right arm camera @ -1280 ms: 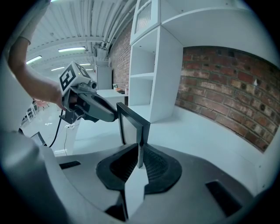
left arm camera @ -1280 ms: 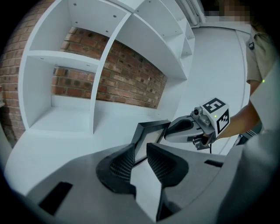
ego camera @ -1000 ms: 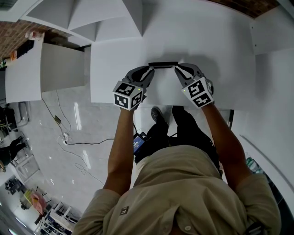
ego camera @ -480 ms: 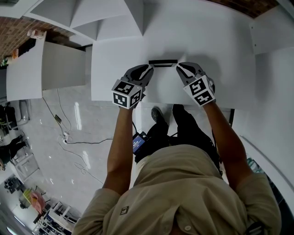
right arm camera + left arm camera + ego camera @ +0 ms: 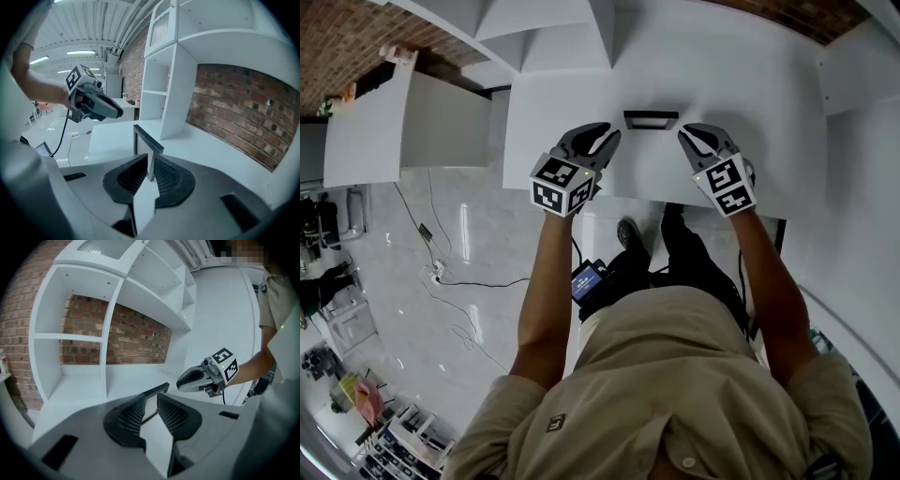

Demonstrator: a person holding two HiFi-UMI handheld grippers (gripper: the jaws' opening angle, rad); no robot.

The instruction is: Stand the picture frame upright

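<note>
A black picture frame stands upright on the white table. My left gripper is just off its left end and my right gripper just off its right end, both slightly nearer me than the frame. In the left gripper view the frame shows through the narrow gap of the left gripper, which is open and holds nothing. In the right gripper view the frame's near edge lines up with the gap of the right gripper; its jaws are opening and the pads do not press on it.
White open shelving stands at the table's back, in front of a brick wall. The table's front edge runs just under the grippers. Cables lie on the glossy floor to the left.
Both grippers have drawn back from the ends of the frame toward me. The frame stays standing on its own.
</note>
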